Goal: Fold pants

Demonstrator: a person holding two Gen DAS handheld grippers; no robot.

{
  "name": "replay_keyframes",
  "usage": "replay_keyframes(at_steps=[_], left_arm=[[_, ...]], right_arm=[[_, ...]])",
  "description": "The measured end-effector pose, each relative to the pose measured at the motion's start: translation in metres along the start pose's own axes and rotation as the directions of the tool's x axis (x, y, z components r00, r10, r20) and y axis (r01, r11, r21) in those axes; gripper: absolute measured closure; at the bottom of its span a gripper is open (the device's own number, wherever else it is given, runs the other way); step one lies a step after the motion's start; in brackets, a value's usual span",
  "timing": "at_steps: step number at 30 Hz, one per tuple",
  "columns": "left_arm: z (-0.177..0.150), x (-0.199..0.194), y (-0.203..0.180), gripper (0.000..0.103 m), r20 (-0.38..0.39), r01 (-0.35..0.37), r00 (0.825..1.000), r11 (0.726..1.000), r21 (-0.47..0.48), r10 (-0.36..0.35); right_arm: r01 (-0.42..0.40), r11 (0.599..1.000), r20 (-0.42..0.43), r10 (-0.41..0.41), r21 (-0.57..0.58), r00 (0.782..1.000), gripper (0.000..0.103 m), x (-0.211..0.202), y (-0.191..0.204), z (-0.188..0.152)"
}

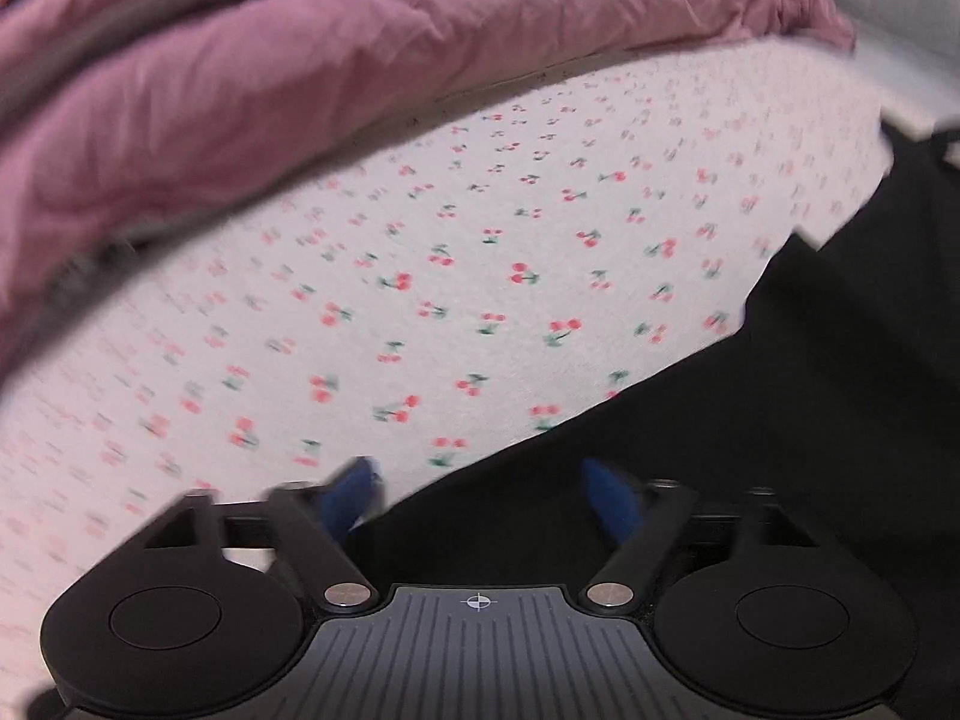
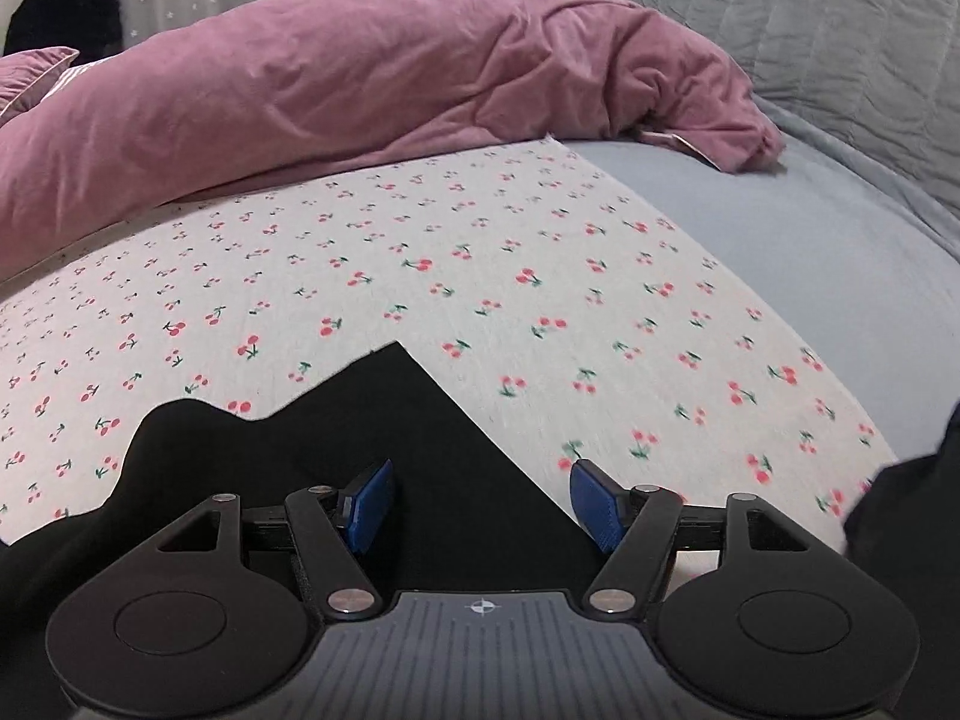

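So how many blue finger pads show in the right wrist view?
2. One blue pad sits over the black pants; the other pad sits over the cherry-print sheet just past the pants' edge. None seems hidden.

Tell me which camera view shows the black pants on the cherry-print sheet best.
The right wrist view shows the black pants best: the picture is sharp, and a pointed corner and a wavy edge show clearly against the cherry-print sheet. The left wrist view is motion-blurred; there the black pants show only as a dark mass with one diagonal edge.
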State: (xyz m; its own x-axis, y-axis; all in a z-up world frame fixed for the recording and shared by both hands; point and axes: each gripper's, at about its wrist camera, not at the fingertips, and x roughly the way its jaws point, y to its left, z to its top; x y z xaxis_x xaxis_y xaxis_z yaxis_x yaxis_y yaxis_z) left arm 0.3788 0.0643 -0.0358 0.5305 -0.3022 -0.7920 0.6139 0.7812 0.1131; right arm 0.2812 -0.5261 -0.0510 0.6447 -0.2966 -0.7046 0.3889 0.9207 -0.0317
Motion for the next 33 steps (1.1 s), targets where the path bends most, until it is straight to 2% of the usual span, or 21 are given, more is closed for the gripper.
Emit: replay_keyframes(at_steps=[1, 2, 3, 4, 5, 7, 9, 12, 15, 20, 23, 28, 29, 30, 31, 32, 33], left_arm=[[0.000, 0.000, 0.002, 0.049, 0.003, 0.023, 1.000, 0.999, -0.025, -0.023], [0.000, -0.001, 0.001, 0.059, 0.008, 0.031, 0.999, 0.999, -0.030, -0.031], [-0.002, -0.003, -0.001, 0.066, 0.018, 0.047, 0.999, 0.998, -0.034, -0.047], [-0.004, -0.003, -0.003, 0.077, 0.027, 0.055, 0.998, 0.997, -0.045, -0.054], [-0.006, -0.004, -0.004, 0.089, 0.037, 0.056, 0.998, 0.996, -0.067, -0.053], [-0.009, -0.006, -0.003, 0.100, 0.064, 0.056, 0.997, 0.990, -0.128, -0.048], [-0.011, -0.010, -0.002, 0.102, 0.098, 0.040, 0.995, 0.985, -0.165, -0.024], [-0.011, -0.024, -0.002, 0.103, 0.185, -0.005, 0.982, 0.979, -0.204, 0.044], [-0.006, -0.034, 0.006, 0.103, 0.274, -0.045, 0.953, 0.957, -0.286, 0.127], [0.007, -0.025, 0.013, 0.103, 0.345, -0.108, 0.905, 0.920, -0.376, 0.247], [0.013, -0.005, 0.017, 0.103, 0.324, -0.136, 0.902, 0.901, -0.411, 0.284], [0.018, 0.034, 0.017, 0.102, 0.232, -0.203, 0.919, 0.888, -0.413, 0.318], [0.017, 0.039, 0.016, 0.097, 0.208, -0.211, 0.926, 0.888, -0.409, 0.316], [0.019, 0.041, 0.016, 0.093, 0.191, -0.224, 0.927, 0.885, -0.407, 0.323], [0.019, 0.038, 0.014, 0.092, 0.199, -0.226, 0.924, 0.887, -0.404, 0.326], [0.017, 0.032, 0.013, 0.085, 0.205, -0.223, 0.924, 0.889, -0.399, 0.323], [0.017, 0.026, 0.011, 0.079, 0.210, -0.214, 0.926, 0.894, -0.393, 0.314]], right_arm=[[-0.017, 1.000, 0.006, 0.017, -0.014, 1.000, 0.052, 0.000, 0.002, -0.001], [-0.025, 0.999, 0.007, 0.026, -0.025, 1.000, 0.056, -0.001, 0.003, 0.000], [-0.040, 0.998, 0.006, 0.040, -0.037, 0.999, 0.069, -0.003, 0.006, -0.001], [-0.053, 0.997, 0.003, 0.054, -0.053, 0.999, 0.092, -0.004, 0.009, -0.001], [-0.049, 0.996, 0.000, 0.049, -0.072, 0.999, 0.097, -0.005, 0.013, 0.000], [-0.016, 0.993, 0.023, 0.018, -0.113, 1.000, 0.098, -0.011, 0.020, -0.002], [0.023, 0.993, 0.075, -0.014, -0.118, 0.997, 0.098, -0.021, 0.020, -0.004], [0.083, 0.991, 0.151, -0.067, -0.102, 0.986, 0.098, -0.034, 0.010, 0.000], [0.133, 0.989, 0.221, -0.114, -0.071, 0.969, 0.098, -0.045, -0.001, 0.009], [0.143, 0.989, 0.280, -0.130, -0.028, 0.951, 0.099, -0.039, -0.004, 0.020], [0.135, 0.990, 0.263, -0.122, -0.032, 0.957, 0.100, -0.017, -0.002, 0.027], [0.135, 0.988, 0.199, -0.117, -0.080, 0.973, 0.100, 0.015, 0.010, 0.029], [0.141, 0.985, 0.176, -0.122, -0.098, 0.977, 0.099, 0.019, 0.012, 0.029], [0.151, 0.983, 0.158, -0.134, -0.100, 0.978, 0.094, 0.020, 0.011, 0.029], [0.160, 0.984, 0.152, -0.146, -0.084, 0.978, 0.080, 0.019, 0.007, 0.029], [0.165, 0.985, 0.152, -0.156, -0.052, 0.976, 0.066, 0.015, 0.000, 0.029], [0.153, 0.988, 0.149, -0.150, -0.012, 0.977, 0.061, 0.009, -0.009, 0.030]])
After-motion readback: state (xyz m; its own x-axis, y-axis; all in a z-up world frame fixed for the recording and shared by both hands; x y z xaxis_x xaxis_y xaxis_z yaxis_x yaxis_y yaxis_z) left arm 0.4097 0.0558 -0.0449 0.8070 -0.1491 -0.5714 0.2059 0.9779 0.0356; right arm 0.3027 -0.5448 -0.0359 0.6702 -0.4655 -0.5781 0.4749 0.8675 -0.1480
